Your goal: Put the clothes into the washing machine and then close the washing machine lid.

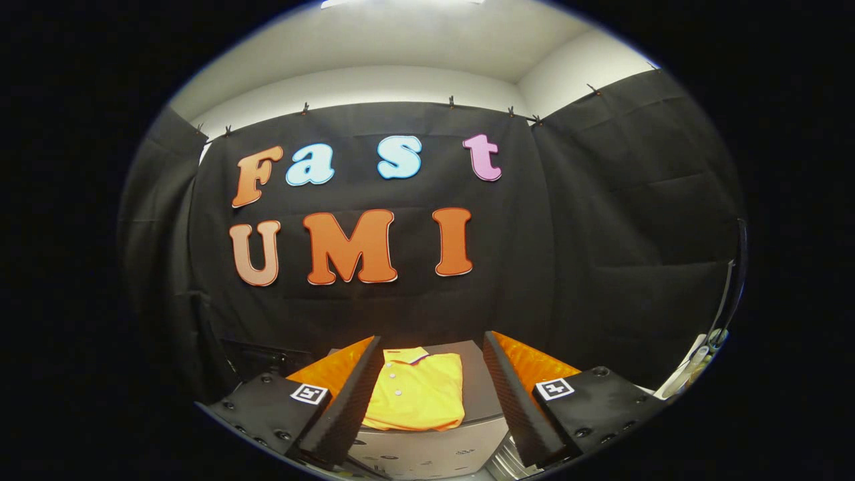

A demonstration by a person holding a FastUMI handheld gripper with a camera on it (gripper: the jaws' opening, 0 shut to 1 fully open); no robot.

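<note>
I see my tool (427,394) spread wide, grasping nothing, its two ribbed black fingers (347,394) standing well apart with orange backing behind each. Each finger mount carries a small square black-and-white marker tag (310,393); it is a coded pattern, not text I can read.

Between the fingers and a little ahead of them lies the yellow shirt (417,391), folded flat, collar away from me, with a button placket showing small white buttons. It touches neither finger. It rests on the dark grey top (475,374) of what I take to be the washing machine (427,447), whose lighter grey front panel drops away just below the shirt's near edge. That panel bears some small dark markings, too tiny and blurred for me to make out.

Beyond the right finger, some pale objects (695,364) sit at the side, cut off and hard to identify. I cannot tell where the machine's lid or opening is.
</note>
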